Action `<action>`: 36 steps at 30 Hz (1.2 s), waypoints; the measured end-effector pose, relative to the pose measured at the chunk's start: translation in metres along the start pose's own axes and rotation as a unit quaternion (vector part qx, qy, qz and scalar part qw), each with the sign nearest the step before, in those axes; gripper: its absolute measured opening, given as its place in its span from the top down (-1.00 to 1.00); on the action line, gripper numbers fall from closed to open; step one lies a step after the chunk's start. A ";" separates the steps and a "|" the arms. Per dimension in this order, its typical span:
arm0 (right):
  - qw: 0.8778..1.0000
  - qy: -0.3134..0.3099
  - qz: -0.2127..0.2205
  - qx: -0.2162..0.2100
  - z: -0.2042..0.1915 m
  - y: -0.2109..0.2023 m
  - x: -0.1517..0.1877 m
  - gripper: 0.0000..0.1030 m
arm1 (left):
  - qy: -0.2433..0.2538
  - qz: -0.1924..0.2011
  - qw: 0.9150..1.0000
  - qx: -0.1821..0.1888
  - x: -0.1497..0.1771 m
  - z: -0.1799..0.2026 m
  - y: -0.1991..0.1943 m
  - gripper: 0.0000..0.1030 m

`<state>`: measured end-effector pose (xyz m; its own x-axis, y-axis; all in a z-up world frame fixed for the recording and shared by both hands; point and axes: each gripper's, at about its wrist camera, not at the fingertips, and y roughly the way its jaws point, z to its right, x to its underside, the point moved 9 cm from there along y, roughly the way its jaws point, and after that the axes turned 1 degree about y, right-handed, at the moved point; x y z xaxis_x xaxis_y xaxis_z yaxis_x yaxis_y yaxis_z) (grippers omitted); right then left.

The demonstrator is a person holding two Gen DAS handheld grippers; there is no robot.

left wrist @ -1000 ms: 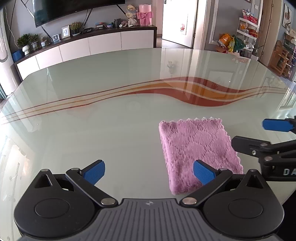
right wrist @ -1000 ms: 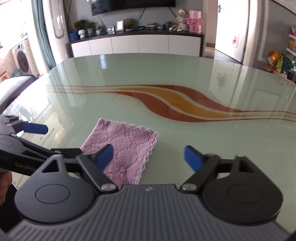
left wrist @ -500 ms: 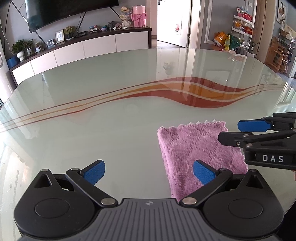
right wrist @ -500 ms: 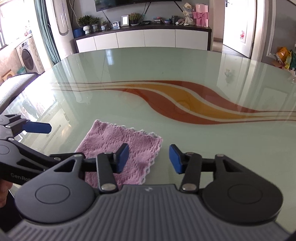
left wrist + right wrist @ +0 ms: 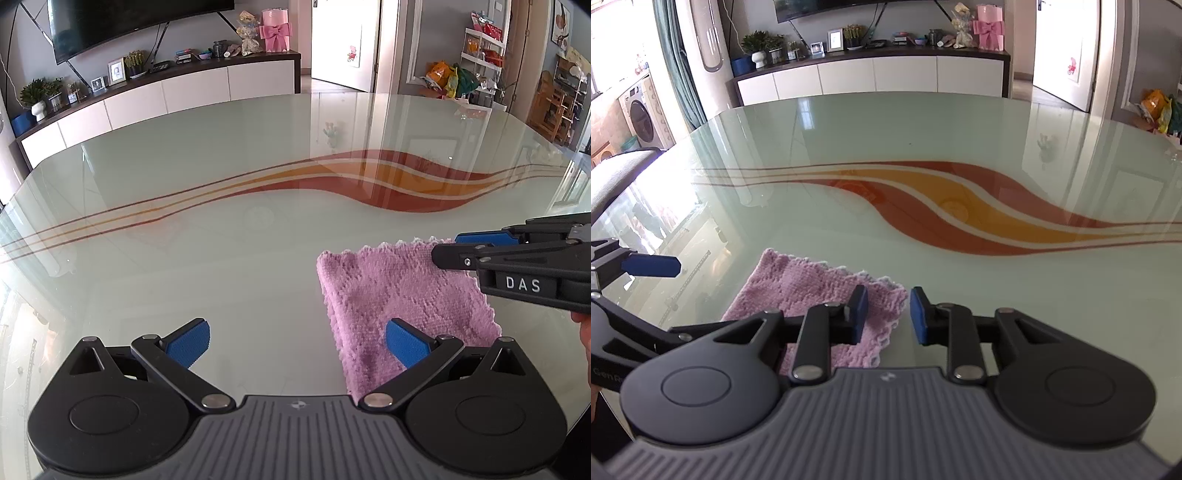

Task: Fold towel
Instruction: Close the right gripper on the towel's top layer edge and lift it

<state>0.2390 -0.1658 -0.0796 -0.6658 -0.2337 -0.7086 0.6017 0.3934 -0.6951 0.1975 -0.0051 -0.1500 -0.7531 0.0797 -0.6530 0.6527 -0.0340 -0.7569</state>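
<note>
A folded pink towel (image 5: 402, 295) lies flat on a glass table (image 5: 221, 240) printed with a red and orange wave (image 5: 997, 221), near the table's close edge. Its long axis runs away from the cameras toward the far sideboard (image 5: 166, 92); the scalloped white-trimmed edge faces that way, and the smooth fold runs down its left side in the left wrist view.

The left gripper (image 5: 297, 341) hangs with its jaws spread wide and nothing between them, its right pad (image 5: 406, 345) over the towel's near end and its left pad over bare glass. The right gripper (image 5: 888, 314) hovers at the towel's far right corner; its jaws have just been closing and now stand narrowly apart, the corner's trim lying in the gap, the blue pads not visibly pressing on cloth.

Only the left wrist view shows the right gripper from the side, its tips over the far edge, with a sliver of a hand behind it. Only the right wrist view shows the gap between those pads, plus a washing machine (image 5: 642, 114) at the left.

A second ago the right gripper's jaws were spread wide and sat at the frame's right edge; it now reaches farther over the towel. The towel lies as it did.
</note>
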 end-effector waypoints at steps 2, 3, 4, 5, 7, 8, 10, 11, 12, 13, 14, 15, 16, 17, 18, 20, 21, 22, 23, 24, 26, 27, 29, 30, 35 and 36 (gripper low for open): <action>1.000 0.001 0.002 0.000 0.001 -0.001 0.000 0.82 | 0.000 -0.001 1.000 0.000 0.000 -0.001 0.001 -0.99; 1.000 0.001 0.003 -0.001 0.001 -0.001 0.000 0.84 | -0.001 -0.002 1.000 0.000 0.001 -0.002 0.001 -0.99; 1.000 0.002 0.004 -0.001 0.002 -0.001 0.000 0.86 | -0.001 -0.002 1.000 0.000 0.001 -0.002 0.001 -0.99; 1.000 0.003 0.005 -0.001 0.002 -0.002 0.000 0.87 | -0.001 -0.003 1.000 0.000 0.001 -0.002 0.001 -0.99; 1.000 0.003 0.006 -0.002 0.003 -0.003 0.000 0.87 | 0.000 -0.002 1.000 0.000 0.002 -0.001 0.000 -0.99; 1.000 0.003 0.008 -0.004 0.003 -0.005 -0.001 0.91 | 0.000 -0.002 1.000 0.000 0.002 -0.001 0.000 -0.99; 1.000 0.001 0.012 -0.007 0.001 -0.008 -0.002 0.91 | -0.001 -0.003 1.000 0.000 0.003 -0.002 -0.001 -0.99; 1.000 -0.001 0.015 -0.010 0.000 -0.011 -0.003 0.91 | -0.001 -0.002 1.000 0.000 0.002 -0.002 -0.001 -0.99; 1.000 -0.002 0.018 -0.014 -0.002 -0.014 -0.004 0.91 | -0.002 -0.002 1.000 -0.001 0.003 -0.003 -0.002 -0.99; 1.000 -0.004 0.021 -0.018 -0.004 -0.017 -0.006 0.91 | -0.003 -0.001 1.000 -0.001 0.003 -0.004 -0.003 -0.99; 0.999 -0.007 0.026 -0.024 -0.008 -0.020 -0.007 0.91 | -0.004 0.000 1.000 -0.001 0.003 -0.005 -0.003 -0.99; 0.999 -0.011 0.030 -0.031 -0.012 -0.024 -0.009 0.91 | -0.005 0.000 1.000 -0.001 0.004 -0.006 -0.004 -0.99; 0.999 -0.014 0.032 -0.036 -0.015 -0.027 -0.010 0.93 | -0.007 0.000 1.000 -0.003 0.005 -0.008 -0.006 -0.99; 0.999 -0.017 0.034 -0.039 -0.017 -0.028 -0.010 0.93 | -0.010 0.000 1.000 -0.005 0.006 -0.011 -0.007 -0.99; 0.998 -0.021 0.035 -0.036 -0.019 -0.029 -0.011 0.93 | -0.013 0.000 1.000 -0.007 0.007 -0.013 -0.008 -0.98; 0.999 -0.018 0.035 -0.019 -0.014 -0.027 -0.010 0.93 | -0.020 -0.001 1.000 -0.010 0.011 -0.019 -0.010 -0.99; 0.999 -0.010 0.029 -0.012 -0.008 -0.023 -0.008 0.92 | -0.021 -0.002 1.000 -0.012 0.012 -0.020 -0.011 -0.99; 1.000 -0.006 0.020 -0.006 -0.004 -0.018 -0.006 0.89 | -0.022 -0.003 1.000 -0.014 0.014 -0.022 -0.012 -0.98; 1.000 -0.001 0.012 -0.001 0.000 -0.014 -0.004 0.78 | -0.022 -0.003 1.000 -0.014 0.014 -0.022 -0.012 -0.99; 1.000 0.002 0.010 0.005 0.002 -0.012 -0.003 0.71 | -0.022 -0.002 1.000 -0.014 0.014 -0.023 -0.014 -0.99; 1.000 0.009 0.008 0.012 0.006 -0.009 -0.003 0.57 | -0.021 0.000 1.000 -0.013 0.014 -0.022 -0.015 -0.99; 1.000 0.013 0.008 0.014 0.008 -0.007 -0.003 0.57 | -0.021 0.000 1.000 -0.012 0.013 -0.021 -0.015 -0.99; 1.000 0.016 0.008 0.012 0.008 -0.005 -0.004 0.57 | -0.020 0.001 1.000 -0.010 0.011 -0.019 -0.015 -0.99; 1.000 0.017 0.009 0.010 0.008 -0.005 -0.004 0.57 | -0.019 0.002 1.000 -0.009 0.010 -0.018 -0.015 -0.99; 1.000 0.017 0.009 0.000 0.007 0.003 -0.007 0.71 | -0.016 0.003 1.000 -0.006 0.008 -0.014 -0.012 -0.99; 1.000 0.017 0.009 0.000 0.007 0.004 -0.006 0.71 | -0.016 0.002 1.000 -0.006 0.007 -0.014 -0.011 -0.99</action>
<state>0.2484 -0.1687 -0.0782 -0.6701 -0.1962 -0.7159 0.6135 0.3965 -0.6830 0.1859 0.0098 -0.1462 -0.7530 0.0470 -0.6564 0.6561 -0.0226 -0.7543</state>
